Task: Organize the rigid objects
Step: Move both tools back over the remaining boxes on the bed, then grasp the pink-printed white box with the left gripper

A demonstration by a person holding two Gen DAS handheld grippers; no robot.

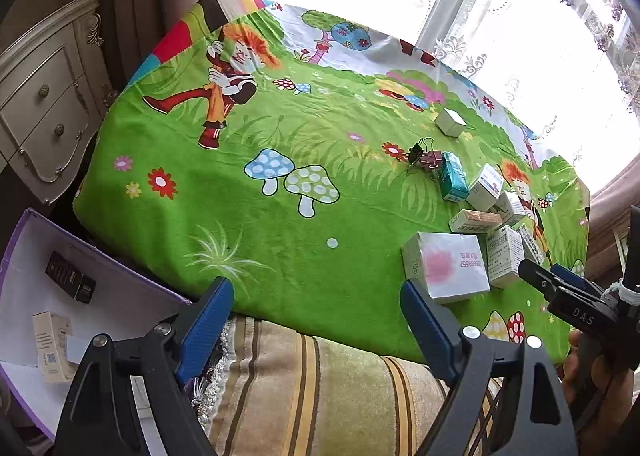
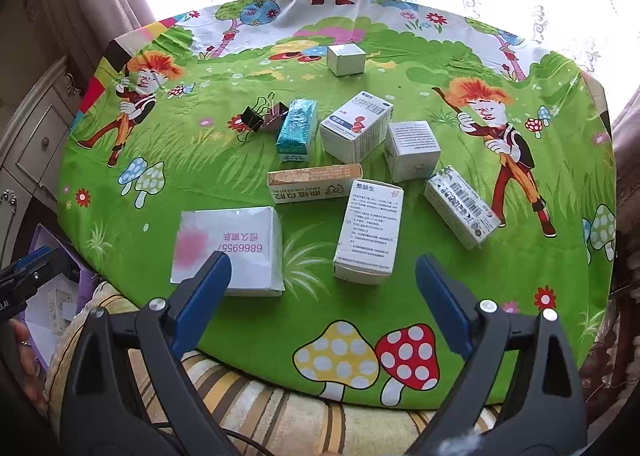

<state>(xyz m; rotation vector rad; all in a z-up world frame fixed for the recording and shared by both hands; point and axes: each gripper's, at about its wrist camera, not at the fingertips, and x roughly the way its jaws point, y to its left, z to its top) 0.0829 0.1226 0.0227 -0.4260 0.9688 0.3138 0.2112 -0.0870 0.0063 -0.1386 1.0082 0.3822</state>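
Green cloth (image 2: 224, 159): cartoon print of mushrooms and flowers, covering the table to its near edge.
Pink box (image 2: 230, 250): reads "6866957", upside down, near that edge.
Long box (image 2: 316, 183): "DING ZHI DENTAL".
Other boxes (image 2: 370, 232): clustered mid-table with binder clips (image 2: 264, 115); small print unreadable.
Open room: bare cloth on the table's left half.
Purple bin (image 1: 24, 240): off the left edge, two boxes inside.
Left gripper (image 1: 316, 312): wide apart, empty.
Right gripper (image 2: 322, 296): wide apart, empty, "DAS" on its body.
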